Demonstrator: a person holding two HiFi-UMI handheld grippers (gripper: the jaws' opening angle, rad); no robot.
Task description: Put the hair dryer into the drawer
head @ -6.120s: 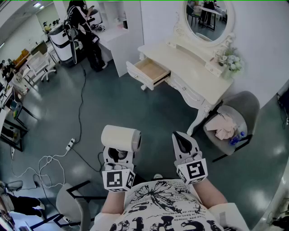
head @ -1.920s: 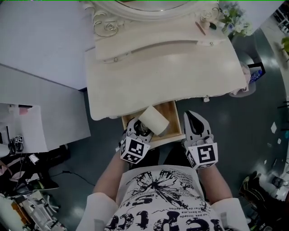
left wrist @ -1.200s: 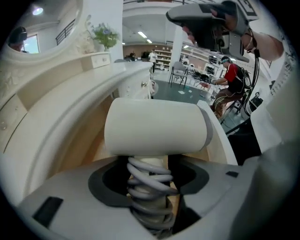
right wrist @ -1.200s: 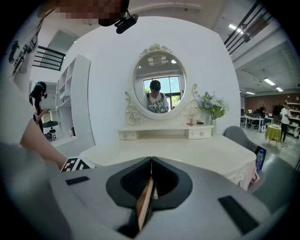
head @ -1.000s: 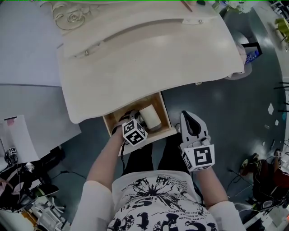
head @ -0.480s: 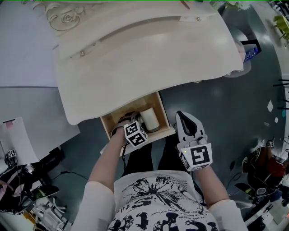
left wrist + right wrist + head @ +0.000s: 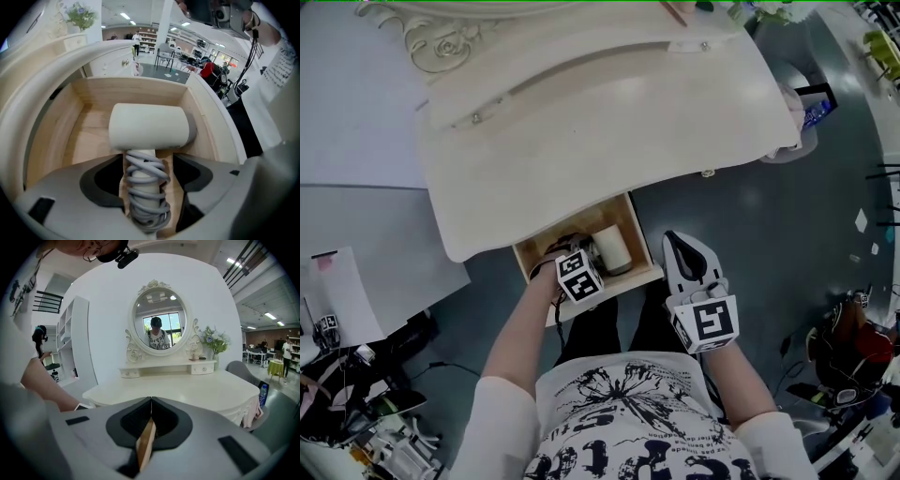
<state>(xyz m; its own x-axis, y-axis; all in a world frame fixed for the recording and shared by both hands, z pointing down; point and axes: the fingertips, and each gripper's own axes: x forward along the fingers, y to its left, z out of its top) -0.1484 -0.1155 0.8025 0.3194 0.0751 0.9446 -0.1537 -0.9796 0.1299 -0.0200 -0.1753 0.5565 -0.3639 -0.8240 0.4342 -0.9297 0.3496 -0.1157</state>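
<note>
Your left tool (image 7: pixel 147 161) is opening, jaws either side of the hair dryer (image 7: pixel 149 125) lying in the drawer (image 7: pixel 51 129); your right tool (image 7: pixel 151 401) is closed, empty, facing the counter (image 7: pixel 187 390).

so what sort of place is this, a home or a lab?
Probably a staged bedroom corner in an open-plan lab or office: an ornate white dressing table with oval mirror, yet desks and strip lights beyond.

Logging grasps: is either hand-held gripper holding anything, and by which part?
Nothing. The left hand-held gripper is opening, jaws clear of the hair dryer handle between them; the right hand-held gripper is shut, empty.
</note>
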